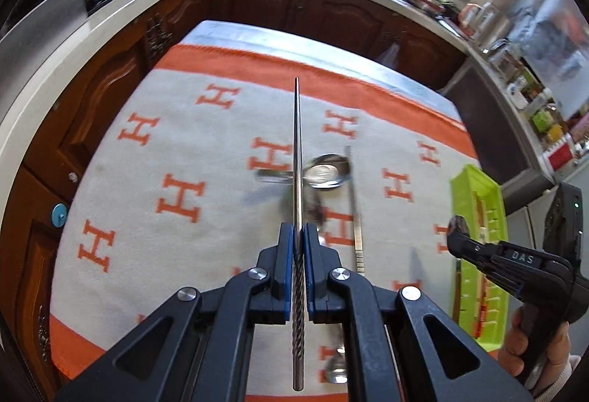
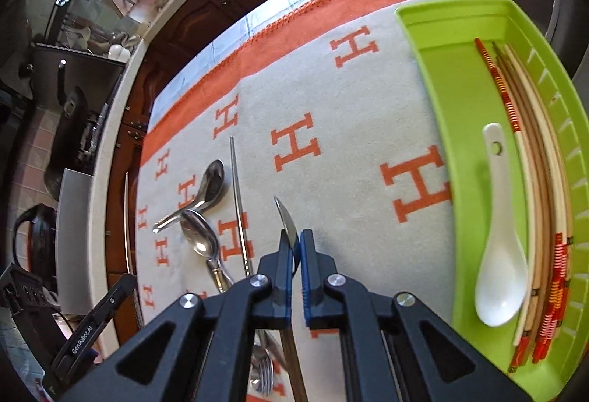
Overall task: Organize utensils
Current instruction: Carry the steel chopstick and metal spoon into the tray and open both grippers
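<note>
left gripper (image 1: 299,232): clamped on a metal chopstick (image 1: 297,144), frame center, tip pointing up
right gripper (image 2: 294,247): clamped on a metal spoon (image 2: 288,223), bowl edge-on, lower center
green tray (image 2: 441,78): right side; white spoon (image 2: 497,247) and chopsticks (image 2: 545,181) inside
cloth (image 2: 349,144): two spoons (image 2: 206,188) and one chopstick (image 2: 239,203) lying lower left

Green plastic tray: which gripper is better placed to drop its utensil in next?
Probably the right gripper: it holds a metal spoon beside the green plastic tray. The left gripper, gripping a steel chopstick, is farther away.
</note>
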Demonstrator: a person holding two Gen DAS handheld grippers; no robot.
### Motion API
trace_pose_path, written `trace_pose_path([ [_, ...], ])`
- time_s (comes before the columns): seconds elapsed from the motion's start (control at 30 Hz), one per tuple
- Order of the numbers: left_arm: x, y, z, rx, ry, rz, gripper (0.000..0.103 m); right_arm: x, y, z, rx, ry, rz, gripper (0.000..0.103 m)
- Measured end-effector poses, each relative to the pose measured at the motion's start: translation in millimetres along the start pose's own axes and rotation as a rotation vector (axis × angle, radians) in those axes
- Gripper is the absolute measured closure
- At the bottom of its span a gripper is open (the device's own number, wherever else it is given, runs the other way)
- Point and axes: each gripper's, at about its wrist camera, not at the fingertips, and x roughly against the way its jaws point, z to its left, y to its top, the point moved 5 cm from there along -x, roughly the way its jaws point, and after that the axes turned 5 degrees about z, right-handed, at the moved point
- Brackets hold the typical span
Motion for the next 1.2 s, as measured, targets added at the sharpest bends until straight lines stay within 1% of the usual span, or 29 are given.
trace_pose_path([
  [0.07, 1, 2, -23, -0.033, -0.024, 0.0, 0.1, 13, 5, -6, -0.013, 0.007, -0.021, 0.1],
  [0.2, -3, 2, -86, -0.125, -0.088, 0.012, 0.1, 42, 18, -28, -0.034, -0.005, -0.06, 0.1],
  [0.3, -11, -3, -134, -0.185, -0.136, 0.03, 0.1, 63, 27, -52, -0.041, -0.042, -0.081, 0.099],
  [0.37, -16, -9, -164, -0.221, -0.166, 0.044, 0.1, 71, 34, -68, -0.034, -0.088, -0.084, 0.099],
  [0.47, -27, -18, -204, -0.272, -0.185, 0.063, 0.1, 78, 44, -89, -0.014, -0.141, -0.074, 0.099],
  [0.57, -47, -30, -234, -0.289, -0.192, 0.106, 0.1, 79, 53, -102, 0.019, -0.173, -0.058, 0.099],
  [0.67, -64, -42, -254, -0.296, -0.182, 0.142, 0.1, 75, 63, -111, 0.06, -0.198, -0.038, 0.099],
  [0.73, -74, -50, -261, -0.298, -0.17, 0.169, 0.1, 72, 69, -118, 0.085, -0.207, -0.018, 0.099],
  [0.8, -84, -58, -265, -0.298, -0.158, 0.204, 0.099, 67, 74, -121, 0.099, -0.212, 0.005, 0.097],
  [0.9, -92, -67, -267, -0.304, -0.129, 0.234, 0.099, 60, 78, -125, 0.118, -0.211, 0.036, 0.094],
  [0.97, -93, -69, -266, -0.3, -0.116, 0.249, 0.094, 58, 78, -126, 0.13, -0.211, 0.041, 0.092],
  [1.03, -89, -70, -264, -0.294, -0.103, 0.245, 0.08, 58, 76, -125, 0.144, -0.209, 0.043, 0.091],
  [1.07, -85, -69, -263, -0.293, -0.096, 0.239, 0.077, 58, 76, -124, 0.148, -0.208, 0.045, 0.091],
  [1.13, -76, -67, -260, -0.295, -0.083, 0.222, 0.067, 60, 73, -123, 0.159, -0.203, 0.047, 0.091],
  [1.2, -66, -64, -255, -0.292, -0.066, 0.196, 0.061, 63, 70, -120, 0.166, -0.2, 0.046, 0.091],
])
